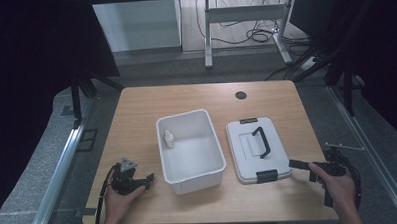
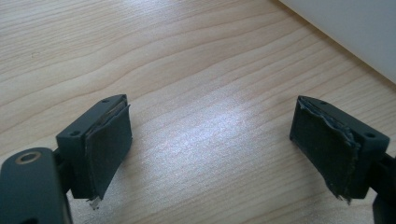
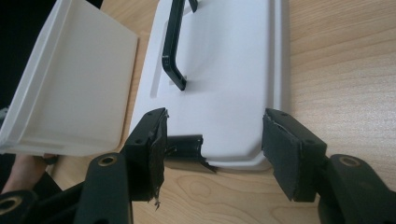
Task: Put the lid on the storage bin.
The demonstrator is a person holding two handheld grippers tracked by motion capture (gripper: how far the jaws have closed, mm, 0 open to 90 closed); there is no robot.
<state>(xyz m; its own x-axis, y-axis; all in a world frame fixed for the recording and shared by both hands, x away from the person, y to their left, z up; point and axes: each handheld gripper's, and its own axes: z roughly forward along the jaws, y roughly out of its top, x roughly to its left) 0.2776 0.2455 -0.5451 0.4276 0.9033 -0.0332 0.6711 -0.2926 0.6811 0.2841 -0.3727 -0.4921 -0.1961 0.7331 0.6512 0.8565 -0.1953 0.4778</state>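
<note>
Lid (image 1: 258, 149) is what we work toward: a flat white rectangle with rounded corners, a black carrying handle (image 1: 261, 141) along its middle and a black clasp (image 1: 267, 176) at its near end, another at the far end. From the high view we see it lying flat on the wooden table (image 1: 136, 101), just right of the open white bin (image 1: 190, 150), which has a small pale bottle (image 1: 169, 138) in its far left corner. Our right gripper (image 1: 294, 163) points at the lid's near right corner; our left gripper (image 1: 150, 179) lies near the bin's near left corner.

Through the left gripper view, the left gripper (image 2: 210, 144) has its jaws spread wide over bare wood, nothing between them.

Through the right gripper view, the right gripper (image 3: 212, 149) is spread too, with the lid's (image 3: 224, 70) near edge between the pads but not pinched. The handle (image 3: 173, 42) stands raised, and the clasp (image 3: 184, 148) sits beside one pad.
</note>
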